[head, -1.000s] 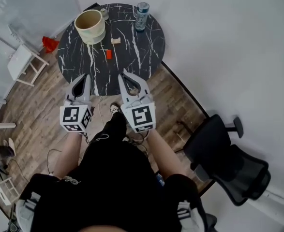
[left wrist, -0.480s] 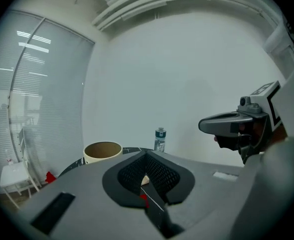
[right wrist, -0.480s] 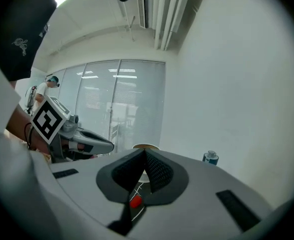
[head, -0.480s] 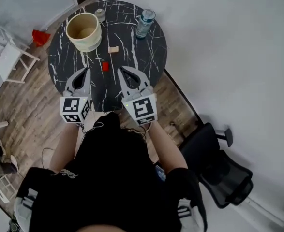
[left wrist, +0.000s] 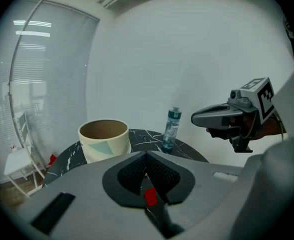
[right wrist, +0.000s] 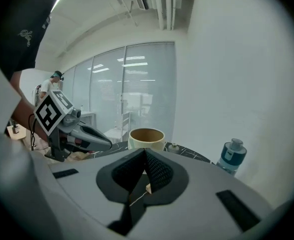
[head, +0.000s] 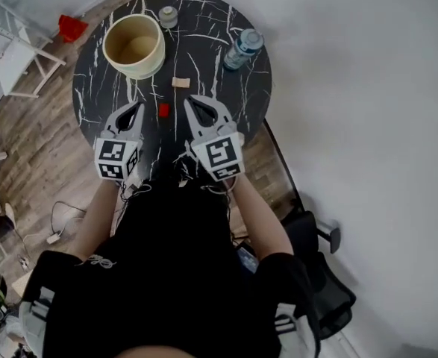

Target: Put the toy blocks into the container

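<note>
A small red block (head: 163,110) lies on the round black marble table (head: 233,95), between my two grippers' tips. A pale wooden block (head: 180,83) rests a little farther in, toward the cream container (head: 134,45) at the table's back left. My left gripper (head: 135,109) and right gripper (head: 192,101) hover over the table's near edge, both shut and empty. In the left gripper view the red block (left wrist: 150,197) shows through the gap below the shut jaws, with the container (left wrist: 104,139) beyond. The right gripper view shows the wooden block (right wrist: 148,188) below its jaws.
A water bottle (head: 243,48) stands at the table's right edge and a small jar (head: 168,16) at the back. A white stool (head: 21,58) and a red object (head: 72,27) are on the wood floor at left. A black office chair (head: 319,274) is behind me.
The table has come closer beneath me; both grippers have moved forward from over the floor to over the table's near edge, flanking the red block. Jaws stayed shut.
</note>
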